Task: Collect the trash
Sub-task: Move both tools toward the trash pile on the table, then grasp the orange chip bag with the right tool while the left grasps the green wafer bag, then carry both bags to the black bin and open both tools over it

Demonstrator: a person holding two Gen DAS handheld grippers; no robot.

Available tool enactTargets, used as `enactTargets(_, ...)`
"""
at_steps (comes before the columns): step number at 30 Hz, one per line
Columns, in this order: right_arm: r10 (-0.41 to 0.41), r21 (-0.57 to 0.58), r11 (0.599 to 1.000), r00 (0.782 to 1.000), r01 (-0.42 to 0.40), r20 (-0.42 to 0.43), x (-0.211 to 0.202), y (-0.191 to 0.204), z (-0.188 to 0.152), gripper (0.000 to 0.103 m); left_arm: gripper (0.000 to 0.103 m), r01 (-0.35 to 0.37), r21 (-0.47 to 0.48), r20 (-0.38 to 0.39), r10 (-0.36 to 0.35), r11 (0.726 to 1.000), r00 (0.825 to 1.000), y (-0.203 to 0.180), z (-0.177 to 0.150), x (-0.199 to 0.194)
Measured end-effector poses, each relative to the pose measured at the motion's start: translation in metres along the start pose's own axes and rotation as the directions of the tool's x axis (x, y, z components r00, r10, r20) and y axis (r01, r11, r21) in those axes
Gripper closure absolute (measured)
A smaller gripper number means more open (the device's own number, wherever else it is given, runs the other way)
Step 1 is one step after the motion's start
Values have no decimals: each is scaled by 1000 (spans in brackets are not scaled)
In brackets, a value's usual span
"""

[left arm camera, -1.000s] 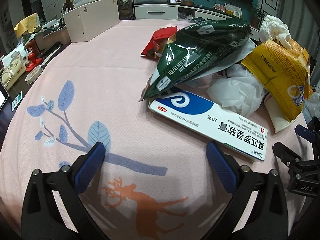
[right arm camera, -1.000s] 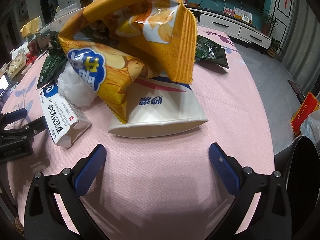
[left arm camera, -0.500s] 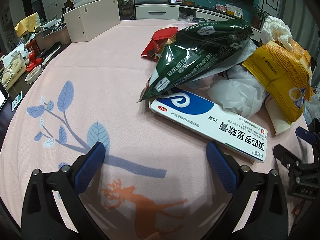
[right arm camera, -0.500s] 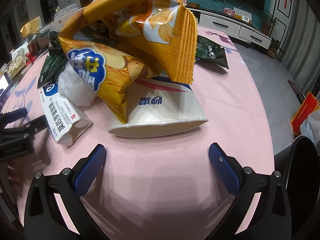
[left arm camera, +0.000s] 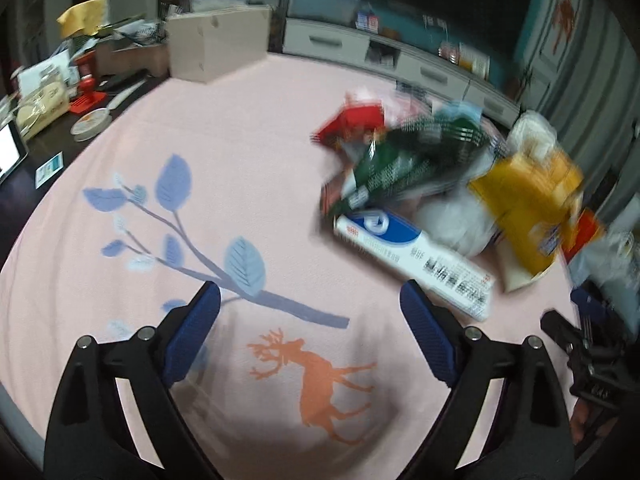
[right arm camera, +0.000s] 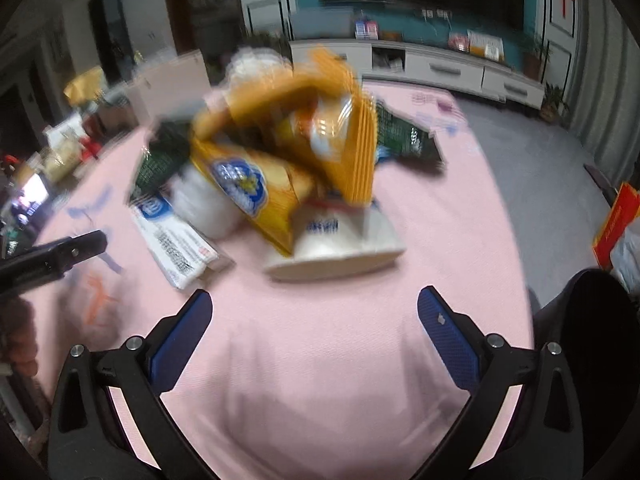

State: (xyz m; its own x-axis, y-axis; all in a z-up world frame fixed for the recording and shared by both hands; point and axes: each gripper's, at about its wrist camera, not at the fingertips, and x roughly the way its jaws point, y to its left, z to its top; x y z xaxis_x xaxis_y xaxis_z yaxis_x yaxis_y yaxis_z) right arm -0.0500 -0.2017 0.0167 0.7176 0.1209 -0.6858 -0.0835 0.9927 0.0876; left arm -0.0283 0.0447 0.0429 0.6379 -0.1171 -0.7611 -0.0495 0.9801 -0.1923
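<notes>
A pile of trash lies on the pink tablecloth (left arm camera: 240, 152): a white-and-blue medicine box (left arm camera: 416, 258), a green wafer bag (left arm camera: 404, 164), a red wrapper (left arm camera: 352, 120), a white plastic bag (left arm camera: 456, 220) and a yellow chip bag (left arm camera: 528, 196). In the right wrist view the yellow chip bag (right arm camera: 288, 160) rests on a white paper cup (right arm camera: 336, 240), with the medicine box (right arm camera: 172, 236) to the left. My left gripper (left arm camera: 310, 328) is open and empty, short of the box. My right gripper (right arm camera: 314, 328) is open and empty, short of the cup. Both views are blurred.
A white box (left arm camera: 216, 48) stands at the table's far edge. Clutter and a lit tablet (left arm camera: 10, 156) sit on a dark side table at left. A TV cabinet (right arm camera: 440, 68) stands behind. A red bag (right arm camera: 616, 220) lies on the floor at right.
Both grippers have pulled back and up from the pile, so the trash looks smaller and farther. Both views are now motion-blurred. Both grippers stay open.
</notes>
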Motion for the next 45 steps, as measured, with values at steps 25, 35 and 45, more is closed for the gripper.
enactTargets(25,312,308,912,945,-270,-97,58,-40,103,57,26,381,100,-162,-363,919,918,-52,69,119)
enactTargets(35,285,315,910,959,-271,1,9,-51,82,65,85,414,100,-97,-405,905,909,-61,64,83)
enactTargets(45,64,326,934,966,-146,251,-111,-76,45,65,87,511,189,2,-521,838,854,-93,35,2)
